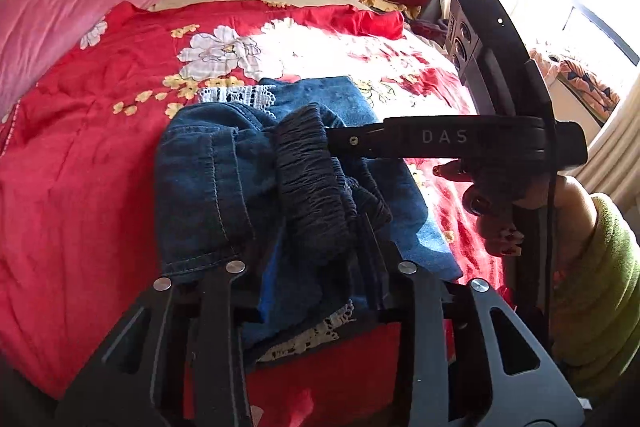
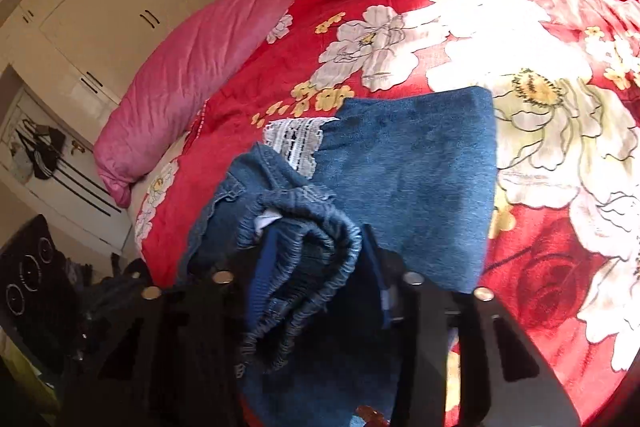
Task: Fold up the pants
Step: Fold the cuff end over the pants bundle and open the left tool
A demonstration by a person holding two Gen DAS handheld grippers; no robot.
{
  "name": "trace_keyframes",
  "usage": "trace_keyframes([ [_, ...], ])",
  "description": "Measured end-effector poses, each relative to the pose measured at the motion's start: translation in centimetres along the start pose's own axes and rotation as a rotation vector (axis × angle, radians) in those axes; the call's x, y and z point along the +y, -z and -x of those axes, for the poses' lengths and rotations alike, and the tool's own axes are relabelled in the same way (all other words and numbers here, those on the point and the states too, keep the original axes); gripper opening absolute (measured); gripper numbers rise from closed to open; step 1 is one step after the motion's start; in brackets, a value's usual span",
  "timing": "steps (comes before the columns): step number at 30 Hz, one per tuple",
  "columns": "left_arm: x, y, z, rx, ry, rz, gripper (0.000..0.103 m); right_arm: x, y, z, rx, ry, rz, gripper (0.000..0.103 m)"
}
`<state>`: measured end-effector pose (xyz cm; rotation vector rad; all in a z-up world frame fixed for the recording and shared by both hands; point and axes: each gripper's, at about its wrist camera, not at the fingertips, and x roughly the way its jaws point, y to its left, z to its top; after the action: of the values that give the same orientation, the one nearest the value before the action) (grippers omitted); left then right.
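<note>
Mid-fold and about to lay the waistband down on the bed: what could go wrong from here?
1. The elastic waistband is bunched between both grippers, left gripper and right gripper; a layer may slip free.
2. The lace hem sticks out from under the jeans; the fold may land uneven.

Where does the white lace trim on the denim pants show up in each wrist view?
Left wrist view: lace trim sits above center, at the far-left edge of the denim pants.
Right wrist view: lace trim sits left of center, beside the flat denim panel.
Shared landmark: the pink blanket, upper left in both.
</note>
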<state>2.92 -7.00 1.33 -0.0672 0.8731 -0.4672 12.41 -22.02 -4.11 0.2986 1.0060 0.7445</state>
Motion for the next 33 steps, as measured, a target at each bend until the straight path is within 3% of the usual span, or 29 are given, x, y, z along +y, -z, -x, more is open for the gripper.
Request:
trace_keyframes([
  [4,-0.7,-0.2,2.3,-0.043,0.042,-0.011,0.025,1.7,0.1,2.8,-0.096,-0.062,0.065,0.025],
  [6,-1.3,-0.3,2.6,-0.045,0.068,-0.024,0.025,1.7,0.2,3.9,-0.123,-0.012,0.080,0.025],
  [8,-1.9,-0.2,2.0,-0.011,0.126,-0.021,0.024,0.8,0.4,4.2,-0.122,0.071,0.075,0.025],
  [11,-3.2,0.8,0.2,0.043,0.103,-0.078,0.024,-1.9,1.1,3.7,-0.072,0.135,-0.010,0.025],
  [14,-3.1,2.2,-1.8,0.125,0.125,-0.051,0.024,-3.5,1.7,4.0,-0.074,0.120,-0.081,0.026],
  [16,-3.2,2.6,-1.6,0.130,0.134,-0.059,0.024,-2.9,1.7,4.9,-0.103,0.125,-0.067,0.033],
  [18,-3.2,2.5,-0.4,0.109,0.154,-0.064,0.025,-1.2,1.4,6.1,-0.150,0.132,-0.023,0.050],
  [20,-3.0,2.3,1.3,0.071,0.160,-0.064,0.026,0.4,1.1,6.8,-0.178,0.125,0.013,0.050],
  [22,-2.2,1.9,3.3,0.011,0.140,-0.059,0.030,1.8,0.8,6.8,-0.182,0.122,0.050,0.050],
  [24,-0.7,1.3,4.8,-0.037,0.071,-0.045,0.034,2.9,0.8,6.2,-0.162,0.112,0.081,0.050],
  [28,3.5,0.8,4.7,-0.034,-0.095,0.041,0.034,3.9,1.3,3.7,-0.089,0.151,0.131,0.050],
  [31,5.3,1.1,4.4,-0.017,-0.101,0.096,0.034,3.6,2.6,1.4,0.004,0.312,0.191,0.047],
  [33,5.5,1.4,4.3,-0.007,-0.102,0.102,0.034,2.5,3.3,1.4,0.012,0.307,0.152,0.047],
])
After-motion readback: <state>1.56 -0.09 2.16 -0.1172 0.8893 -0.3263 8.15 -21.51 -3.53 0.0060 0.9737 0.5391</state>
